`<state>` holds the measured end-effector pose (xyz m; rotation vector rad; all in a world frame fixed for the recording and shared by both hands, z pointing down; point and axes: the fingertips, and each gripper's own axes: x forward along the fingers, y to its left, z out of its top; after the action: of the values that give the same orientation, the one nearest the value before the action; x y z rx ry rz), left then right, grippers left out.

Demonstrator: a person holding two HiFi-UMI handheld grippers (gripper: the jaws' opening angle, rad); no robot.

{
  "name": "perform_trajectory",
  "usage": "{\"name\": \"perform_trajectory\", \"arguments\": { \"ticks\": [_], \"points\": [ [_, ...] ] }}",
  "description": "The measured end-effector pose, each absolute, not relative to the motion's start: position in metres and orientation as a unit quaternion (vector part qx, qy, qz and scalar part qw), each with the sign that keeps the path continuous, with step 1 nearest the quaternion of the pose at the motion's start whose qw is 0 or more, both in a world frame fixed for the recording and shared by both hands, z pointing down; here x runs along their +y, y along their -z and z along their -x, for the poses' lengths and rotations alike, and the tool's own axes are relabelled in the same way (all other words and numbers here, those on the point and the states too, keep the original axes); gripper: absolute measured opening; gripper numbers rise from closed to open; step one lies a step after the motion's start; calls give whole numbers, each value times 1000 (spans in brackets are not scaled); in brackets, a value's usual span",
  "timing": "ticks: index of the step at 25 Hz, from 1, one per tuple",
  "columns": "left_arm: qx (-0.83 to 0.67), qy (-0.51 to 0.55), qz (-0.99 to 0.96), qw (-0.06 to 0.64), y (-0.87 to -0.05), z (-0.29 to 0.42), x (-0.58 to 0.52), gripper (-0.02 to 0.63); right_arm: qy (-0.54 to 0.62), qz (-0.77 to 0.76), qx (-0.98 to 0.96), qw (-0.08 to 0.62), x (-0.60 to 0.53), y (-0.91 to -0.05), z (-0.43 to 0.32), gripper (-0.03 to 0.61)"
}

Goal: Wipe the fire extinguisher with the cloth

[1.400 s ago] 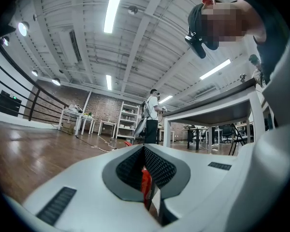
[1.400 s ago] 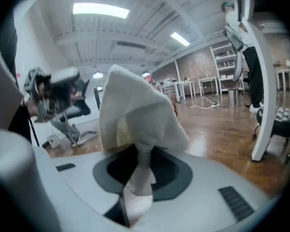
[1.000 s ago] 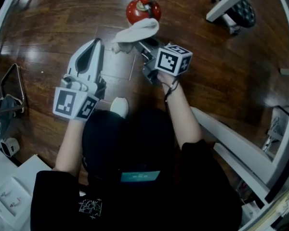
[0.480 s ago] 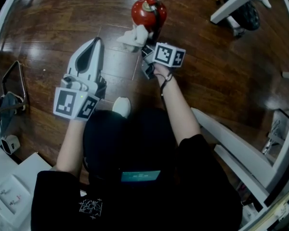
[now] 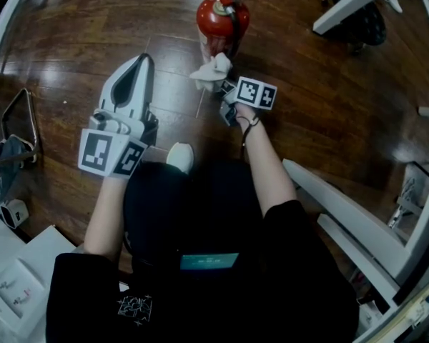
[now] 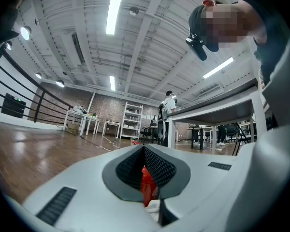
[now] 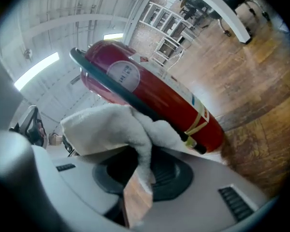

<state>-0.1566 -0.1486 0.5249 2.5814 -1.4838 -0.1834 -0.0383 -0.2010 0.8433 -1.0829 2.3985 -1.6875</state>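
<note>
A red fire extinguisher point(image 5: 222, 18) stands upright on the wooden floor at the top centre of the head view. My right gripper point(image 5: 224, 84) is shut on a white cloth point(image 5: 212, 70) and holds it against the near side of the cylinder. In the right gripper view the cloth point(image 7: 108, 127) bunches out of the jaws and lies on the extinguisher point(image 7: 159, 98) and its black hose point(image 7: 111, 86). My left gripper point(image 5: 145, 61) hangs to the left, apart from the extinguisher, shut and holding nothing. Past its tips a sliver of the extinguisher point(image 6: 147, 190) shows.
White table legs point(image 5: 343, 213) run along the right side. A wheeled chair base point(image 5: 361, 20) sits at the top right. A metal frame point(image 5: 18, 131) stands at the left edge. The person's shoe point(image 5: 179, 156) is just below the grippers. Shelves point(image 6: 132, 122) and tables stand far off.
My right gripper has gone lower and nearer along the extinguisher's side, with the cloth in it. The left gripper has stayed where it was.
</note>
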Motion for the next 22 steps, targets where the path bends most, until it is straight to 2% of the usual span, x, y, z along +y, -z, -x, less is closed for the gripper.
{"name": "perform_trajectory", "arguments": {
  "ticks": [5,15,22],
  "points": [
    [-495,66,-863,80,-524,154,-148,3,506,314,803,13,-188,-798,39,98],
    [-492,61,-865,80,-527,149,-149,3,397,252,866,167,-206,-617,40,98],
    [-491,53,-866,76,-526,148,-149,3,428,270,843,183,-231,-647,37,95]
  ]
}}
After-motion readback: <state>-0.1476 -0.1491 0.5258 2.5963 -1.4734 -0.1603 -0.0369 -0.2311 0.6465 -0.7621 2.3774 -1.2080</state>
